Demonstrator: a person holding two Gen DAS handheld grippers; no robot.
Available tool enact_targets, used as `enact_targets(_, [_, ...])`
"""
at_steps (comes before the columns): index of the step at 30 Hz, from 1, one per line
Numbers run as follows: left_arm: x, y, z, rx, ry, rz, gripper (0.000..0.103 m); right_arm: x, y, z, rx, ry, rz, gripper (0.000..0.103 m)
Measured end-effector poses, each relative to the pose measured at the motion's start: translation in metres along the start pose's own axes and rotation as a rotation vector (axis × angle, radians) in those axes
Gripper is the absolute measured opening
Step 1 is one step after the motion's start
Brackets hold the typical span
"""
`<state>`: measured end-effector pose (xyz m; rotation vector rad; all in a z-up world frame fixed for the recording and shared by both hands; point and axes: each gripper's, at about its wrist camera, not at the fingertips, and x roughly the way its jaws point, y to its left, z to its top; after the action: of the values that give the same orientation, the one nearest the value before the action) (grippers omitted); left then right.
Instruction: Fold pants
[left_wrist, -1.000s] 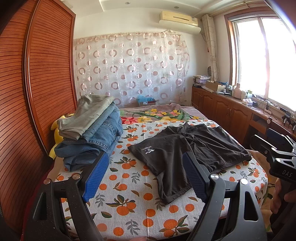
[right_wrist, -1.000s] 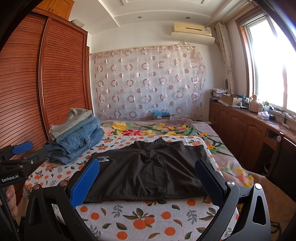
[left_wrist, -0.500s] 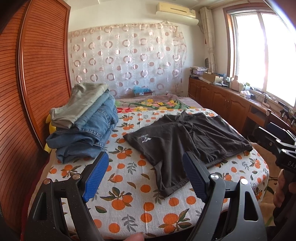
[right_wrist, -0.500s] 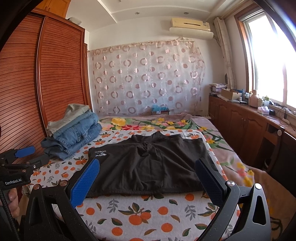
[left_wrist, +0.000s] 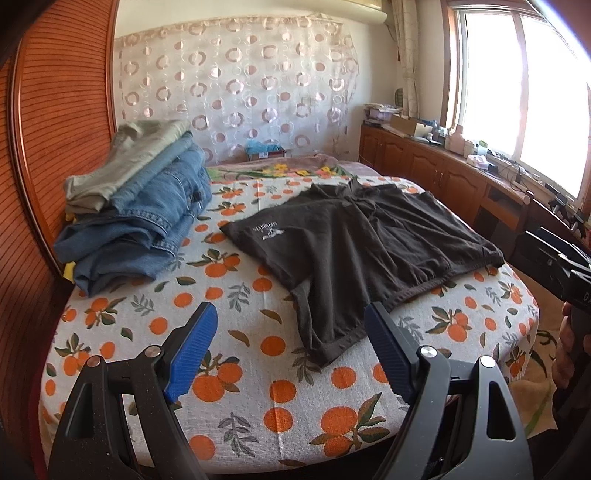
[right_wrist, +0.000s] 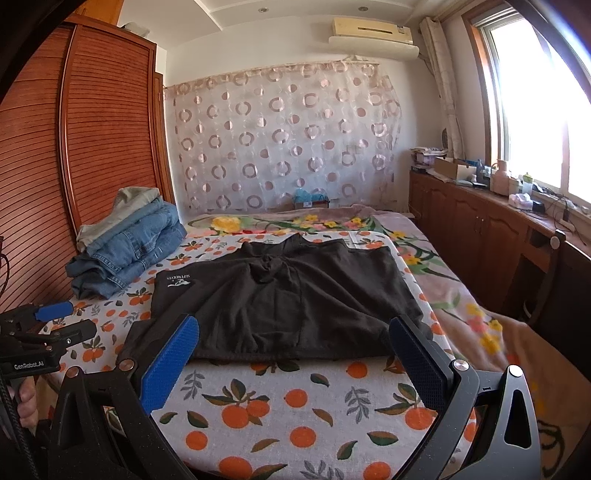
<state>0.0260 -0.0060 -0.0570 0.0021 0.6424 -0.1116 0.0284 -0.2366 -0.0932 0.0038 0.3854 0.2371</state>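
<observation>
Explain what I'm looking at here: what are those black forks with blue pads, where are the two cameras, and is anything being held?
Each picture comes from a camera on a hand-held gripper, looking along its fingers. The left gripper and right gripper are both open and hold nothing. Each view also catches the other gripper at its edge, with the hand holding it. Ahead is a bed with an orange-print cover. Dark pants lie spread flat on it, unfolded. Beside them, towards the wooden wardrobe, sits a stack of folded jeans.
</observation>
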Motion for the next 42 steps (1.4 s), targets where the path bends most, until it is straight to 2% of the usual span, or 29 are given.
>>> enact_targets(5, [0.018,0.003,-0.009,-0.012,0.056,-0.033,0.083,-0.003,-0.011,-0.002,-0.004,0.032,-0.013,0.102])
enact_targets(11, [0.038,0.004,-0.016,-0.016,0.119,-0.077,0.077,-0.007,-0.02,0.0,-0.028,0.068,-0.046,0.094])
enact_targets(13, [0.041,0.004,-0.018,-0.011,0.137,-0.085,0.067,-0.009,-0.025,0.0,-0.027,0.08,-0.049,0.091])
enact_targets(17, [0.05,0.005,-0.021,-0.009,0.175,-0.111,0.058,-0.007,-0.033,0.006,-0.027,0.098,-0.081,0.086])
enact_targets(20, [0.054,0.003,-0.023,-0.008,0.196,-0.131,0.053,-0.006,-0.044,0.011,-0.023,0.112,-0.108,0.076])
enact_targets(23, [0.053,0.002,-0.022,-0.001,0.201,-0.137,0.051,-0.004,-0.052,0.015,-0.021,0.136,-0.127,0.071])
enact_targets(24, [0.054,0.002,-0.022,0.001,0.202,-0.137,0.05,-0.003,-0.054,0.017,-0.025,0.151,-0.13,0.066])
enact_targets(27, [0.054,0.002,-0.021,0.009,0.206,-0.138,0.046,0.0,-0.054,0.019,-0.033,0.203,-0.138,0.061])
enact_targets(31, [0.054,0.001,-0.02,0.014,0.214,-0.151,0.039,0.004,-0.046,0.025,-0.013,0.265,-0.085,0.053])
enact_targets(37, [0.055,-0.001,-0.019,0.024,0.218,-0.18,0.025,0.002,-0.027,0.039,-0.001,0.292,-0.037,0.035])
enact_targets(40, [0.056,0.0,-0.019,0.021,0.219,-0.192,0.018,-0.001,-0.029,0.044,0.006,0.305,-0.023,0.025])
enact_targets(42, [0.056,0.001,-0.018,0.02,0.218,-0.197,0.013,-0.006,-0.031,0.048,0.005,0.306,-0.024,0.012])
